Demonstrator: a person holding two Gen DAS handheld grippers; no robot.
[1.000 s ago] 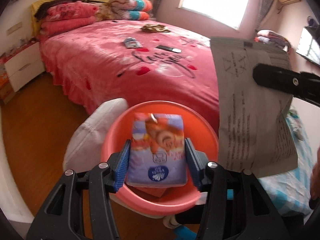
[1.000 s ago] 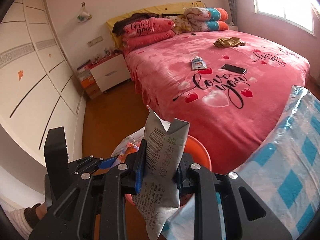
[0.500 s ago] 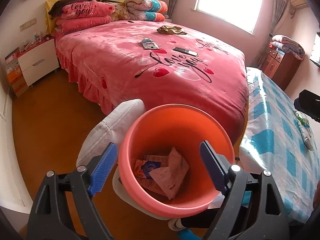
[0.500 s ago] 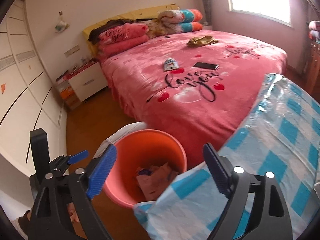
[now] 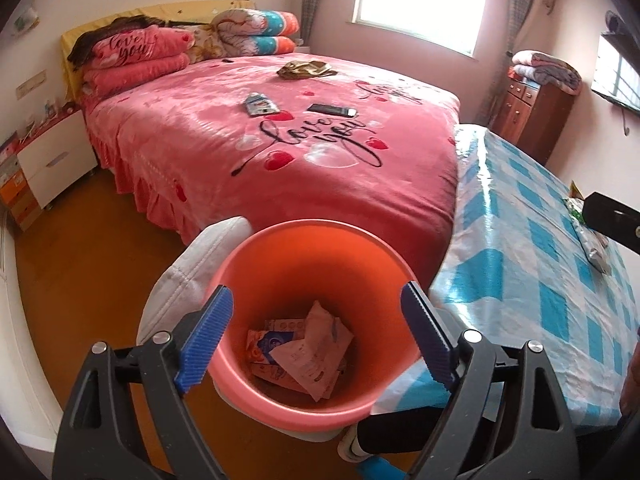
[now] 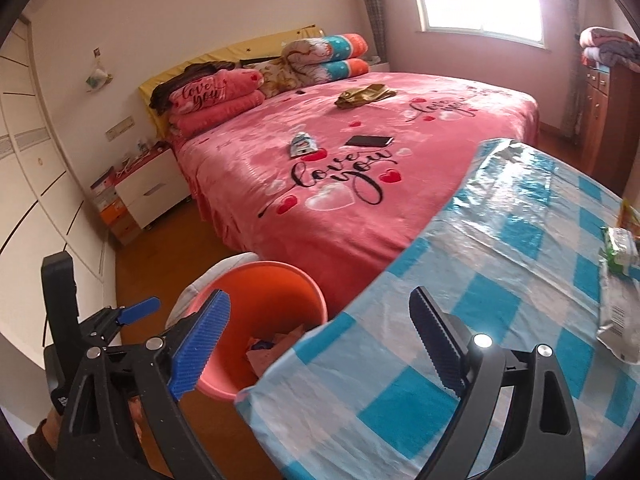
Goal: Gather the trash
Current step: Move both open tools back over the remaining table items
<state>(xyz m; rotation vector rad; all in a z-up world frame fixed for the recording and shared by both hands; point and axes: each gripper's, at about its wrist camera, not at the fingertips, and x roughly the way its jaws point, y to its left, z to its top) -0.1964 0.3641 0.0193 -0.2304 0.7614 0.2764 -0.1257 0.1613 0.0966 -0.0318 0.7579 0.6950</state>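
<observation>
Trash (image 5: 308, 348) lies in orange bin (image 5: 280, 248) at my 6 o'clock | left gripper (image 5: 316, 336) spread wide, empty, above bin | right gripper (image 6: 320, 336) wide, empty, over checkered table (image 6: 500, 300) | wrappers (image 6: 618, 280) at 3 o'clock | bed (image 6: 340, 200) at 12

Bin (image 5: 308, 240) on floor between bed (image 5: 280, 152) and table (image 5: 540, 280); wrappers (image 5: 304, 356) inside bin.

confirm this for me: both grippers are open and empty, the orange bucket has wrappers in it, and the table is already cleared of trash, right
Not quite: the table is not cleared. The right wrist view shows packets still lying on it. The left gripper and right gripper are open and empty, and the orange bucket holds wrappers.
</observation>
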